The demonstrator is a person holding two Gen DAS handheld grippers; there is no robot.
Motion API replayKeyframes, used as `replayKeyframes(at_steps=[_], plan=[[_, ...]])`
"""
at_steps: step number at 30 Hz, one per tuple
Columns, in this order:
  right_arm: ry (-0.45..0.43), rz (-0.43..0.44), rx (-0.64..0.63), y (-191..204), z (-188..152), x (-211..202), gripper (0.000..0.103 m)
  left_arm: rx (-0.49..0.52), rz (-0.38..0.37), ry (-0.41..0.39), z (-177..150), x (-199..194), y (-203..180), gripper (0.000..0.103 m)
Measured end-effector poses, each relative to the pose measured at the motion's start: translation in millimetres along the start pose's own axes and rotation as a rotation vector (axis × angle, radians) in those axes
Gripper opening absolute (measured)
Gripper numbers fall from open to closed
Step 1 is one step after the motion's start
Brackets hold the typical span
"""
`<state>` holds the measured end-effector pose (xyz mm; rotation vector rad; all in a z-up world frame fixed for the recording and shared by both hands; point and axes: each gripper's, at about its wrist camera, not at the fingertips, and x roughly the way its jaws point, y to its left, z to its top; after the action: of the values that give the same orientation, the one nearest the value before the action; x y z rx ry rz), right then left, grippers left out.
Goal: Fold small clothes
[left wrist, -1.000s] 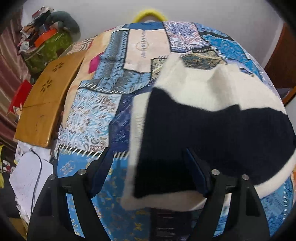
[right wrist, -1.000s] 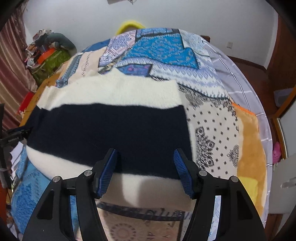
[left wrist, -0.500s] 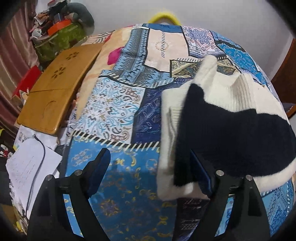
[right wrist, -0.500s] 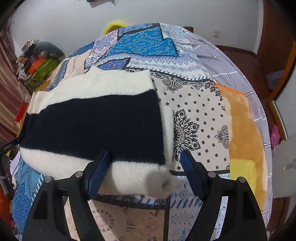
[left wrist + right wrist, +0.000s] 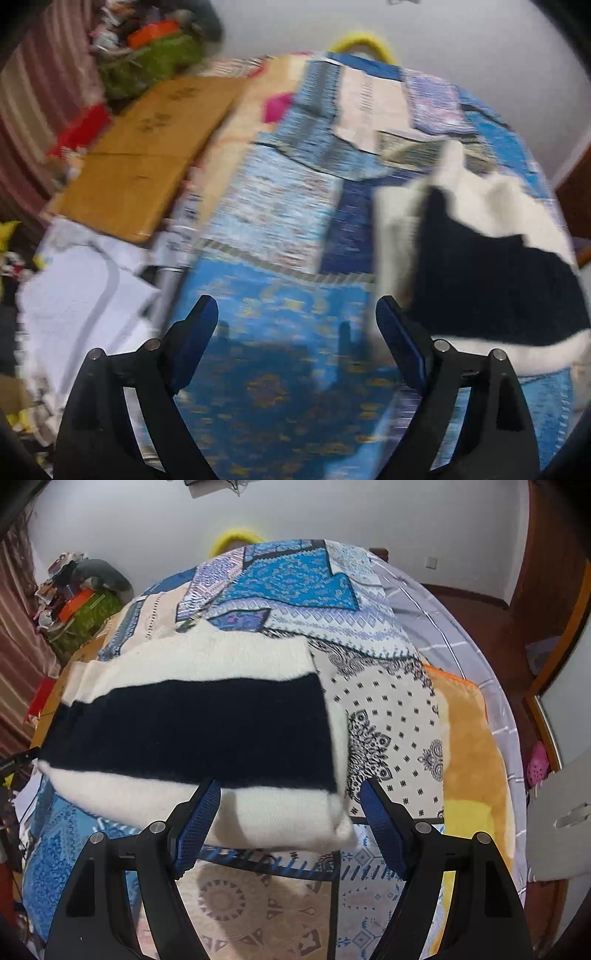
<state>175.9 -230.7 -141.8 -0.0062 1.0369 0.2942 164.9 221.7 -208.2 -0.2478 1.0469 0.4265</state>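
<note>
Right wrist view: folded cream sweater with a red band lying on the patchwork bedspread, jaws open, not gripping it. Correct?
Not quite: the band is black or very dark navy, not red. The right wrist view shows the sweater lying folded on the bedspread, with the right gripper open around its near corner.

Sweater (image 5: 192, 734): cream with a broad navy-black band. Bedspread (image 5: 295, 579): patchwork of blue, lilac and beige ornamental prints, one white patch with black dots. Blanket (image 5: 469, 738): orange-yellow. Fingers (image 5: 382, 823): blue pads on black.
</note>
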Motion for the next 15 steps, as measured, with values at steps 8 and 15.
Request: replayKeyframes(at_steps=[8,15], plan=[[-0.041,0.040,-0.061,36,11,-10,0.075,-0.023,-0.003,-0.006,-14,-21,28,0.088],[-0.048,0.083,-0.134,77,19,-7,0.075,-0.020,-0.070,-0.048,-21,-49,17,0.088]])
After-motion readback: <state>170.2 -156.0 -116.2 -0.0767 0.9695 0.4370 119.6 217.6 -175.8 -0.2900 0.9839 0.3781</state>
